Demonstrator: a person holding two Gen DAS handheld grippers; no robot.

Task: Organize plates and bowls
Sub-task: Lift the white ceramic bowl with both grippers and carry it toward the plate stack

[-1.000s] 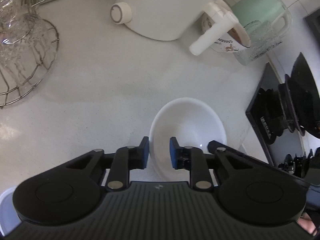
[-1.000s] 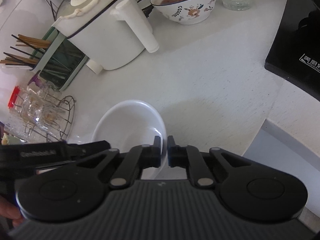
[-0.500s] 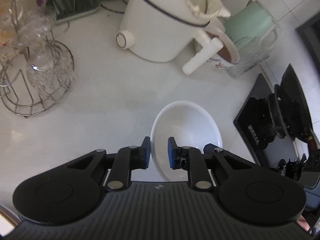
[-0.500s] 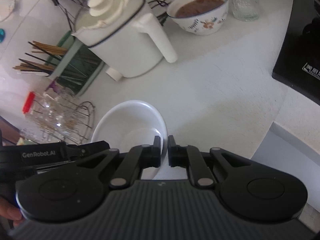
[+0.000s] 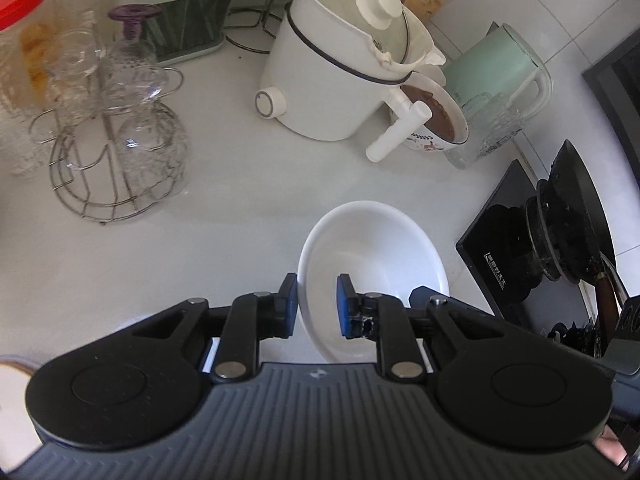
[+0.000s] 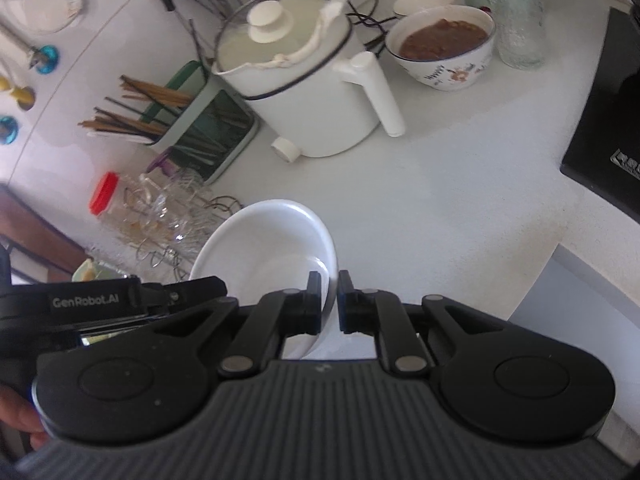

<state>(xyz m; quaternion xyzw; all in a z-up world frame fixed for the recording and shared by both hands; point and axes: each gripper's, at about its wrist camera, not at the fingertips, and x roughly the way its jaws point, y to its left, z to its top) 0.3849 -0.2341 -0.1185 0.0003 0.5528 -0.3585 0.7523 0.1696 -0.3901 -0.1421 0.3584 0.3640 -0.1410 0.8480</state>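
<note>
- Both tools clamp one white bowl (image 5: 372, 264): the left gripper (image 5: 317, 306) pinches its left rim, the right gripper (image 6: 329, 301) its right rim.
- The bowl hangs above the counter (image 5: 240, 200), in front of the white cooker (image 5: 336, 68).
- It looks stiff, glazed, slippery and breakable (likely ceramic).
- The rim is the only real handhold; two opposite pinches should stop tilting.

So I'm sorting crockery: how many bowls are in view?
3. A white bowl gripped at its rim by both grippers; a flowered bowl of brown food beside the white pot; a small white bowl behind it. Others may be hidden.
</note>
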